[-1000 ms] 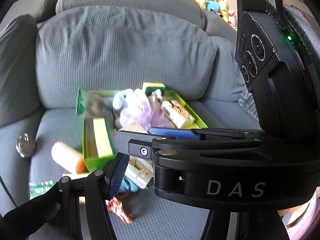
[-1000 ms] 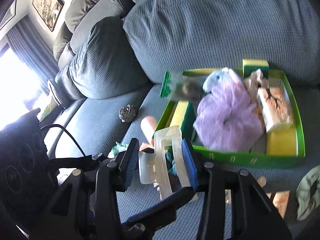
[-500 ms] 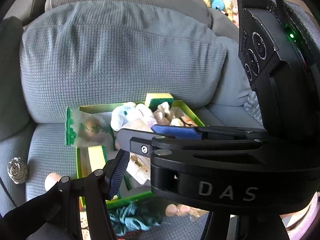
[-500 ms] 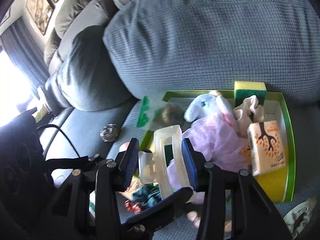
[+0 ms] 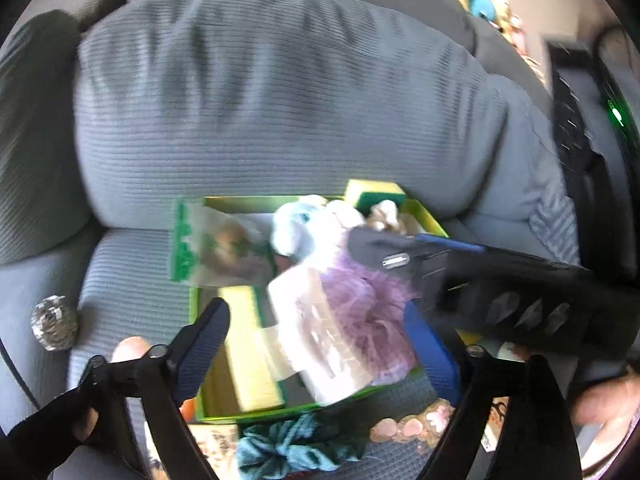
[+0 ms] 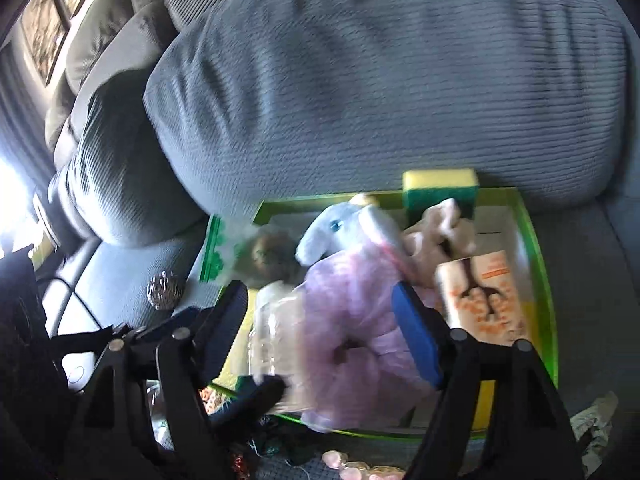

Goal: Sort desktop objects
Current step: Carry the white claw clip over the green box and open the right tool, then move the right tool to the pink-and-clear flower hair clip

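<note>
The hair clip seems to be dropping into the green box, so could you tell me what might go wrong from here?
1. The right gripper is open and the hair clip, a blurred pale shape, sits over the green box near its front edge; it may bounce out.
2. The box looks crowded by the purple plush, so the clip may slide off.
</note>
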The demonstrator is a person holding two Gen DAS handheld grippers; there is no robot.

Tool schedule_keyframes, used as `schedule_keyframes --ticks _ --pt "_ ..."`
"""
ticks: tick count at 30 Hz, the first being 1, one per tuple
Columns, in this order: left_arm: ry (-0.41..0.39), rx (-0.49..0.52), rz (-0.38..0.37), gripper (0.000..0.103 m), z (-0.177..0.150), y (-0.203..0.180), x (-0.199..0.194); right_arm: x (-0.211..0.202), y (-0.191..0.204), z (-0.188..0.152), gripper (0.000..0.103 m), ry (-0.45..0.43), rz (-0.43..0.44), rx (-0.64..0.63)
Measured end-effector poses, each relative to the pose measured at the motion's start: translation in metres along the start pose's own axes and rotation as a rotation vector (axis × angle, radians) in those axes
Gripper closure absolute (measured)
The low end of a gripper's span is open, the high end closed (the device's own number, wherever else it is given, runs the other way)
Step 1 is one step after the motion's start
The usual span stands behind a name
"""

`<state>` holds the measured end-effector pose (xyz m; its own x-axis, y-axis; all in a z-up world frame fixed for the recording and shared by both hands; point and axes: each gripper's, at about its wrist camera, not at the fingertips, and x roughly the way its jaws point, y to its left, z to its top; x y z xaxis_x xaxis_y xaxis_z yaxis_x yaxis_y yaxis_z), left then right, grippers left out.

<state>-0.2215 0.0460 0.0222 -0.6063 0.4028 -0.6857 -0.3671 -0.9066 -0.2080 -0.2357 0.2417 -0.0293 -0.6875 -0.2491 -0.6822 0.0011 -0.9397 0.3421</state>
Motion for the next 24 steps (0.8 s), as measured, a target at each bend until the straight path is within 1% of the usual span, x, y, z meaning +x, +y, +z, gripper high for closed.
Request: schedule_keyframes --ticks 3,8,10,18,24 --pt "-0.015 -0.014 0.018 0.011 0.003 0.007 -0.01 -0.009 -0.005 0.001 0.027 -0.015 -0.007 0.01" --pt "-0.009 -0.005 0.051 0.011 0.002 0.008 -0.018 -0.016 -0.004 -0.006 0.027 0.0 -0.016 0.001" --pt "-0.002 0.009 0.045 0.011 -0.001 0.004 -0.018 -0.02 -0.003 -0.01 0.027 0.007 -0.015 -0.003" --pt "0.033 0.083 0.082 0.011 -0.018 -0.021 -0.018 -0.036 -0.009 -0.025 0.025 0.035 -0.039 -0.015" --pt "0.061 0.126 0.059 0.011 -0.035 -0.04 -0.019 -0.048 -0.018 -0.039 0.024 0.054 -0.054 -0.009"
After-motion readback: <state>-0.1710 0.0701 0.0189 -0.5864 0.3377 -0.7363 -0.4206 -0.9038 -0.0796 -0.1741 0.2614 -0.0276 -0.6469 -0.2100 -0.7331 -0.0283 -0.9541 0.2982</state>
